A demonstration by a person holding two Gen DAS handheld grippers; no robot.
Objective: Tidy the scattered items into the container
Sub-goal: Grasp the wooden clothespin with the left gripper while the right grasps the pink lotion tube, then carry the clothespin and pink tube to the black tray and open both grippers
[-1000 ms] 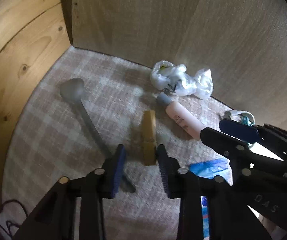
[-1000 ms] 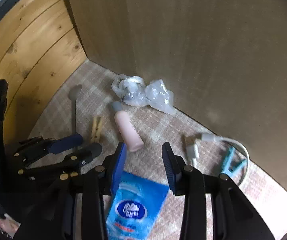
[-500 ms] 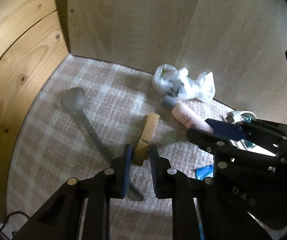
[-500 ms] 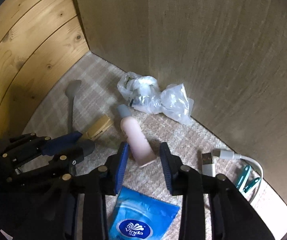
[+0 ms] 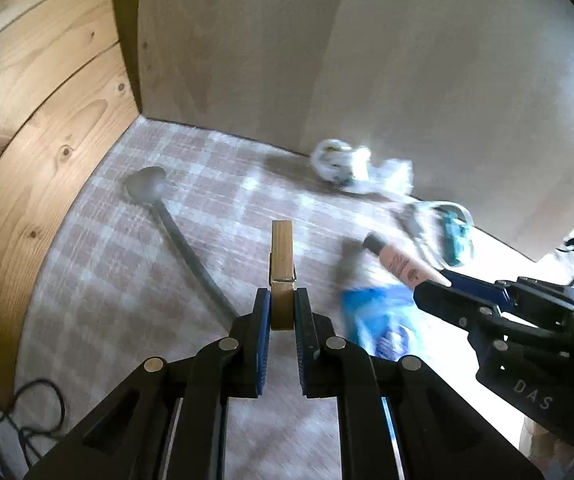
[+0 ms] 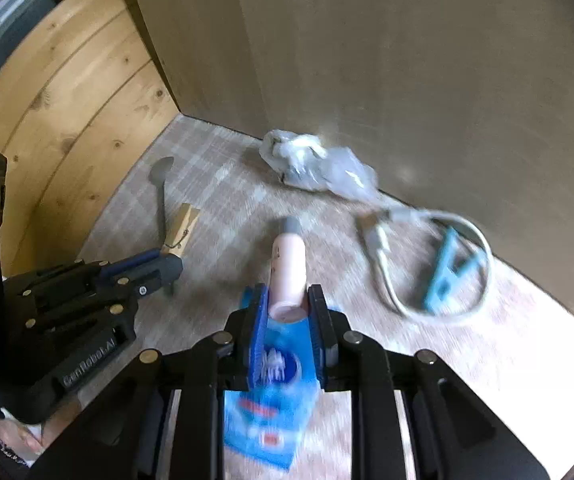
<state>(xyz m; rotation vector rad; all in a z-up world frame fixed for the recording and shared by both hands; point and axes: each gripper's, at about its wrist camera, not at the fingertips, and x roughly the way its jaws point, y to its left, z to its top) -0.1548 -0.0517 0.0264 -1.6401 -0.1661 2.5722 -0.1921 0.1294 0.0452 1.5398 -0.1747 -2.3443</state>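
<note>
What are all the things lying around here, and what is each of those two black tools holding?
wooden clothespin: one, tan, clamped in the left gripper, lifted
pink tube with grey cap: one, clamped in the right gripper
grey long-handled spoon: one, on the checked cloth, left side
blue tissue packet: one, on the cloth under the right gripper
crumpled clear plastic bag: one, by the back panel
white USB cable: one, looped, at right
teal plastic clip: one, lying on the cable loop
checked beige cloth: one, covers the surface
wooden panels: pale, behind and at left
left gripper: black, blue fingers, shut
right gripper: black, blue fingers, shut
</note>
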